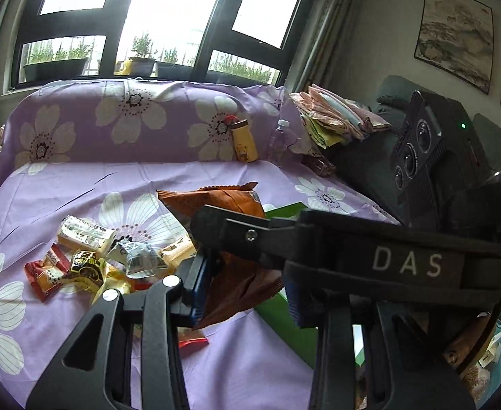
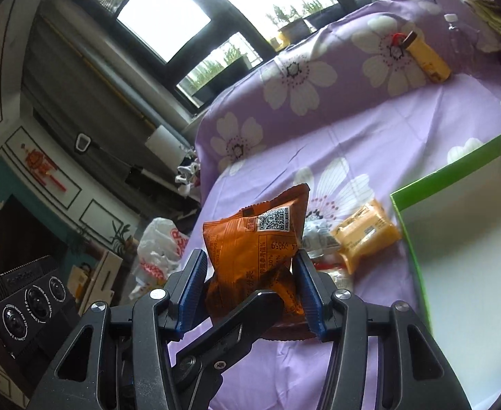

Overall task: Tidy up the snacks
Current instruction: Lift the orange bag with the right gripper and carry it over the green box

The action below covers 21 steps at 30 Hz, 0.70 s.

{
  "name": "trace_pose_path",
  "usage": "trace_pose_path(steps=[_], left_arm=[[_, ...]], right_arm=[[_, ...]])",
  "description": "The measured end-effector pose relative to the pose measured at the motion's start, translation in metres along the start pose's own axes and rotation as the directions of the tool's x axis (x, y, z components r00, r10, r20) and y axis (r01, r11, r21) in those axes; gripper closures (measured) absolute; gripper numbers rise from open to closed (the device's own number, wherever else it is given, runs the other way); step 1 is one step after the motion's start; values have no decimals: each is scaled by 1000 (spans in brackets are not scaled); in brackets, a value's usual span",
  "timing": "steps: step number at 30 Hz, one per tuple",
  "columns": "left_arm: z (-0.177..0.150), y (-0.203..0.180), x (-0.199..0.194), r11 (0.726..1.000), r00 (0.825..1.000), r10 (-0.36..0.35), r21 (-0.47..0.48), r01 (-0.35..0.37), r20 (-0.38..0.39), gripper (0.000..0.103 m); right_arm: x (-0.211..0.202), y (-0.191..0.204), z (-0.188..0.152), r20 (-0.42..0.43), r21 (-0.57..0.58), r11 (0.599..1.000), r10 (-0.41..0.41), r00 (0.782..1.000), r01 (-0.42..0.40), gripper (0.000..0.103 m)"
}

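While both tools, right tool [image 2: 250, 283] and left tool [image 1: 247, 273], pinch the orange bag [image 2: 260, 249], lower it squarely into the green box [image 2: 421, 212] at 3 o'clock.

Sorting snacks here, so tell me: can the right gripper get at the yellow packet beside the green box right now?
Probably not yet: the right gripper has its fingers closed on the orange bag, which the left gripper grips too. The yellow packet itself lies uncovered.

The right gripper [image 2: 252, 288] points down a little, and its two blue pads [image 2: 192, 287] squeeze the orange bag. The left gripper [image 1: 247, 294] is tipped on its side. Its jaws are squeezed in close, pinching the same bag from the other end.
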<state>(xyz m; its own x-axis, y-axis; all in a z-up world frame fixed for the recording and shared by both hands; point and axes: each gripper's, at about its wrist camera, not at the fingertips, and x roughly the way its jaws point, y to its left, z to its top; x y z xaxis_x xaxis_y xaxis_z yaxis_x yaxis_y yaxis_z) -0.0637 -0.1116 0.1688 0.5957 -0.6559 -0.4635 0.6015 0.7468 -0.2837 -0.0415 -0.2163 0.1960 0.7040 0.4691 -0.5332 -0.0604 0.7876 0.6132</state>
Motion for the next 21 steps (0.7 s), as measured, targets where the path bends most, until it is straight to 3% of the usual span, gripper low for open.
trace_pose_path(steps=[13,21], left_arm=[[9,-42,35,990,990,-139,33,140,-38,68],[7,-58,59,977,973,-211,4,212,-98,68]], right_arm=[[-47,-37,9,105,71,991,-117,988,110,48],[-61,-58,10,98,126,974,-202,974,189,48]])
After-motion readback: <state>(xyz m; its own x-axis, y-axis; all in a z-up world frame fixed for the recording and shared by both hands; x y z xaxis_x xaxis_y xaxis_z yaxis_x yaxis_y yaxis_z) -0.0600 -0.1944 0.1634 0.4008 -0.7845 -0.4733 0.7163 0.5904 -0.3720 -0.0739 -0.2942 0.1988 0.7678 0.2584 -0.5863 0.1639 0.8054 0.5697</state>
